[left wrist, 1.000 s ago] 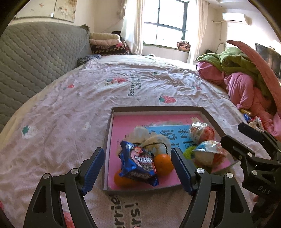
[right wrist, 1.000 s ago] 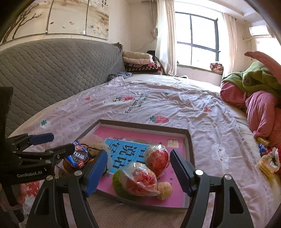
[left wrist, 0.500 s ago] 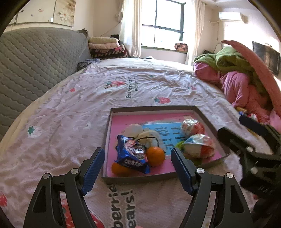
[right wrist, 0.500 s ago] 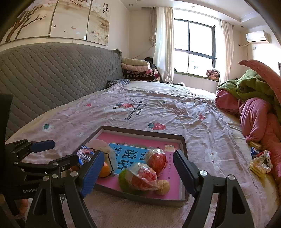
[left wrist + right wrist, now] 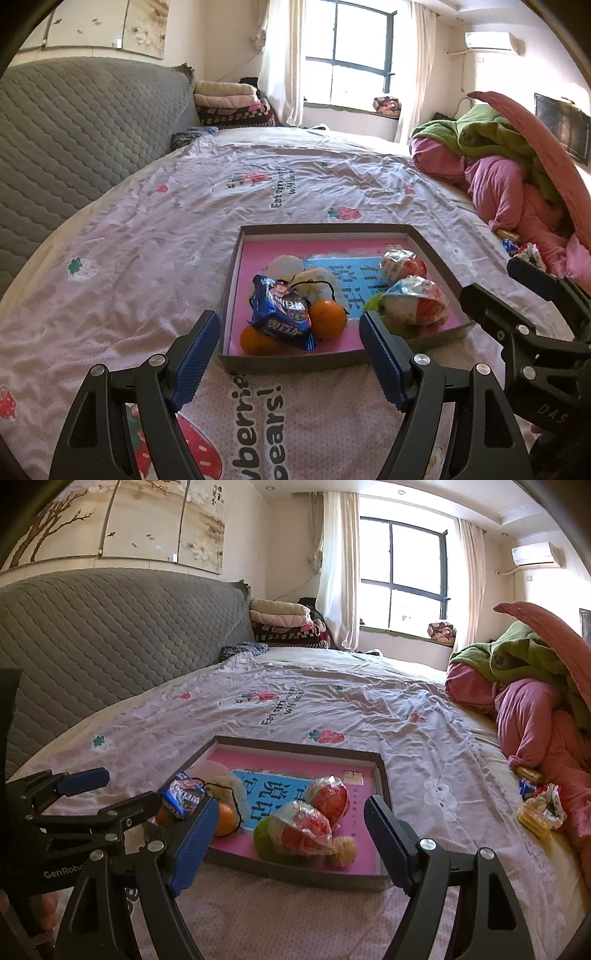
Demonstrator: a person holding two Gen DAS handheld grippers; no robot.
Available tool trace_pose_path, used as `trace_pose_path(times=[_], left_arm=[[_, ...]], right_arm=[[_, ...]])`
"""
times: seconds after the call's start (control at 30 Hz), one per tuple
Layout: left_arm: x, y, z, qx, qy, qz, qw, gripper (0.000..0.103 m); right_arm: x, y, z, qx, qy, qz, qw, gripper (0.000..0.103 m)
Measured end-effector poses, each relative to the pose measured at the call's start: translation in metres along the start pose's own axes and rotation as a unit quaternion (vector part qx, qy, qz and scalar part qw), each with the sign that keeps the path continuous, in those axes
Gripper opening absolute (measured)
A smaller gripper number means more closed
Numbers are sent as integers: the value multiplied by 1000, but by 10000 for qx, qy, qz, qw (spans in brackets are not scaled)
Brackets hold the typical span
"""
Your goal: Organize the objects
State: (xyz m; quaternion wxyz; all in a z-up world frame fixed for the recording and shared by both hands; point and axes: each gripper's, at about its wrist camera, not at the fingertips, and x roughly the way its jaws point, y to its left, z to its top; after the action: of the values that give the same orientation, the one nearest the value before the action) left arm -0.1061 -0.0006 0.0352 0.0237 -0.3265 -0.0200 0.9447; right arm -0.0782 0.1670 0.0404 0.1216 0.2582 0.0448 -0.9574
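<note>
A shallow grey tray (image 5: 236,266) (image 5: 384,779) with a pink floor lies on the bed. Inside it are a blue snack packet (image 5: 282,314) (image 5: 183,799), two oranges (image 5: 328,319) (image 5: 226,819), a white mask (image 5: 317,282), two red fruits in clear wrap (image 5: 417,301) (image 5: 304,829) and a small walnut-like nut (image 5: 345,847). My left gripper (image 5: 290,356) hovers open just short of the tray's near rim, nothing between its fingers. My right gripper (image 5: 286,843) is open too, above the near rim, holding nothing.
A heap of pink and green bedding (image 5: 532,701) fills the right side. Loose wrapped snacks (image 5: 537,808) lie on the sheet right of the tray. A grey quilted headboard (image 5: 74,147) runs along the left, with folded blankets (image 5: 284,624) at the far end.
Both grippers have drawn back and slightly up from the tray, which now looks smaller and farther. The tray's contents have not moved.
</note>
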Motion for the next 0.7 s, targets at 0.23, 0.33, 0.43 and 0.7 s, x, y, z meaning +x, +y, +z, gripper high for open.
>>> trace_pose_path(times=[0.23,0.33,0.43,0.7], left_arm=[[-3,0,-12,14,87,84,9999,79],[-1,0,-19,36,159,132,9998,79],[1,-1,-27,76,201,192,9996,79],[5,-3,-45,155,302,245,9991,79]], right_arm=[[-3,1,-12,18,107,-77,9999,80],[-2,-1,-17,44,157,-145,9998,80],[-2,-4,-24,96,183,-194,9996,80],[-1,-10,-35,254,288,-286,9989,80]])
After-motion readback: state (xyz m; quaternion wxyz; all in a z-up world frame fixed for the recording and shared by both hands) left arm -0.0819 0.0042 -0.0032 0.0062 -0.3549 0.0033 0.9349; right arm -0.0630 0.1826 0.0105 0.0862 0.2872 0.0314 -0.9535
